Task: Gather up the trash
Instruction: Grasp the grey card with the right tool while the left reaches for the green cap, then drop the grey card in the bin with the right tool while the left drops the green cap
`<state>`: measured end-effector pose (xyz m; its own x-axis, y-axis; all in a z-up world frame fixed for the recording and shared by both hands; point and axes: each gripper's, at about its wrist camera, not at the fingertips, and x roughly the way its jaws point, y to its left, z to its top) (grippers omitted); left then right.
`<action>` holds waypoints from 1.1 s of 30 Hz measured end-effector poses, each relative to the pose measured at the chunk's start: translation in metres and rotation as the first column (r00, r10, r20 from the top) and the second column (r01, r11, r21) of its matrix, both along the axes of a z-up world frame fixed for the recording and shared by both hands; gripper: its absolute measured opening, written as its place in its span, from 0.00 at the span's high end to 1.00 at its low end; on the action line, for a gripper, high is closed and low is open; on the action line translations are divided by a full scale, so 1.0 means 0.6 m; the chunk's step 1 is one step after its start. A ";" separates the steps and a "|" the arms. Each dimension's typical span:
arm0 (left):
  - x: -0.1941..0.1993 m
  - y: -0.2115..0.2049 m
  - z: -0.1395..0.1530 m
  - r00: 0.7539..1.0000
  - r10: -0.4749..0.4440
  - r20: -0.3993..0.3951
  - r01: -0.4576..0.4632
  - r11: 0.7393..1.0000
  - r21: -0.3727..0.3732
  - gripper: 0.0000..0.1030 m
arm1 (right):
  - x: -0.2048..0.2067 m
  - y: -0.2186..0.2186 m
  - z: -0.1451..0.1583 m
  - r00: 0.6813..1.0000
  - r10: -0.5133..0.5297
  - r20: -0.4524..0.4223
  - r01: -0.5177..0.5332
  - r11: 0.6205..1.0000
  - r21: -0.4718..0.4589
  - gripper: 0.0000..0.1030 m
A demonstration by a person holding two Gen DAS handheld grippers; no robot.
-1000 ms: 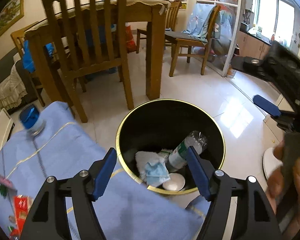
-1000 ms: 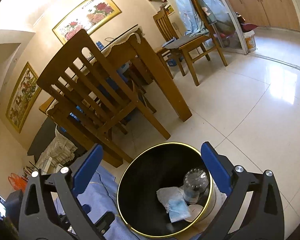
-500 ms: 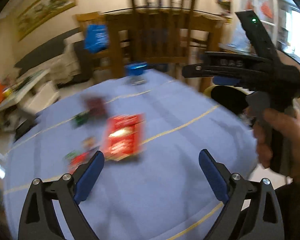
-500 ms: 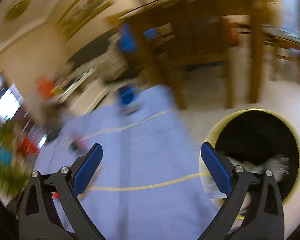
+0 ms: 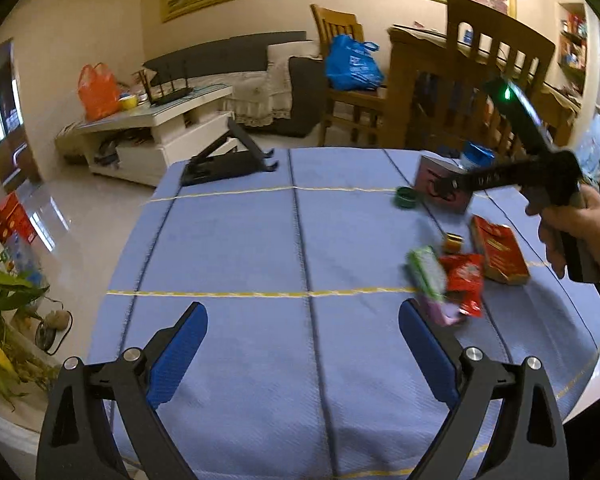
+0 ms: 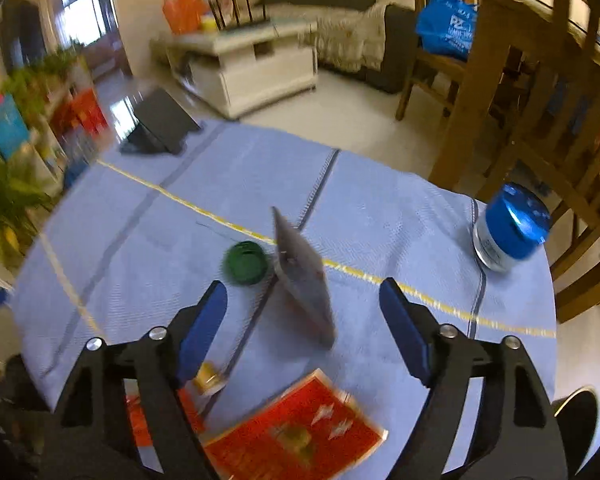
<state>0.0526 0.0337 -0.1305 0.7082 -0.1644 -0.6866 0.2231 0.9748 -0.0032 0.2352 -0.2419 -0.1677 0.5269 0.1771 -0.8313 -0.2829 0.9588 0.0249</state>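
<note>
Both tongs swung from bin to surface; left tongs [image 5: 302, 336] spread, empty; right tongs [image 6: 304, 312] narrowing around upright card box [image 6: 302, 276], light, stiff; pinch its flat faces.

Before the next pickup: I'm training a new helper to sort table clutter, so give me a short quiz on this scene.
1. True or false: the jar has a red lid.
2. What lies right beside the grey box? A: a green lid. B: a spoon. C: a cup.
3. Fill in: the tablecloth is ___ with yellow lines.
Key: 1 false, its lid is blue; 2 A; 3 blue.
</note>
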 end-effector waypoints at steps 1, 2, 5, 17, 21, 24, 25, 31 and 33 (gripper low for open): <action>0.006 0.005 0.001 1.000 0.001 0.000 -0.001 1.000 -0.004 0.10 | 0.005 -0.003 -0.011 1.000 0.000 -0.024 0.000 1.000 0.006 0.72; 0.014 -0.005 0.004 1.000 0.000 -0.001 0.000 1.000 -0.007 0.10 | 0.006 -0.004 -0.017 0.999 -0.005 -0.051 0.006 1.000 0.027 0.85; 0.043 -0.012 0.010 1.000 -0.014 -0.004 0.014 0.999 -0.030 0.10 | -0.028 -0.010 -0.001 1.000 -0.006 -0.007 0.007 0.996 0.083 0.88; 0.253 -0.222 -0.005 0.962 -0.249 -0.114 0.245 0.968 -0.052 0.17 | -0.218 -0.197 0.034 0.969 -0.234 0.072 0.172 0.860 0.481 0.88; 0.290 -0.273 -0.049 0.952 -0.252 -0.174 0.260 0.965 0.028 0.25 | -0.220 -0.222 0.038 0.967 -0.243 0.071 0.176 0.846 0.503 0.88; 0.300 -0.288 -0.071 0.941 -0.262 -0.215 0.278 0.960 0.046 0.36 | -0.228 -0.234 0.042 0.968 -0.242 0.072 0.170 0.835 0.523 0.88; 0.303 -0.291 -0.077 0.939 -0.260 -0.226 0.279 0.959 0.057 0.40 | -0.229 -0.235 0.045 0.968 -0.238 0.077 0.164 0.835 0.526 0.88; 0.306 -0.283 -0.071 0.942 -0.250 -0.223 0.268 0.962 0.058 0.71 | -0.239 -0.247 0.052 0.965 -0.246 0.094 0.158 0.826 0.541 0.88; 0.309 -0.280 -0.073 0.947 -0.228 -0.226 0.247 0.967 0.058 0.71 | -0.240 -0.251 0.054 0.962 -0.254 0.099 0.163 0.826 0.540 0.88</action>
<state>0.2381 -0.1344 -0.1746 0.4887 -0.2447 -0.8375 0.4514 0.8923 0.0027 0.0911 -0.3926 -0.1355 0.7178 0.4310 -0.5469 -0.1217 0.8509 0.5110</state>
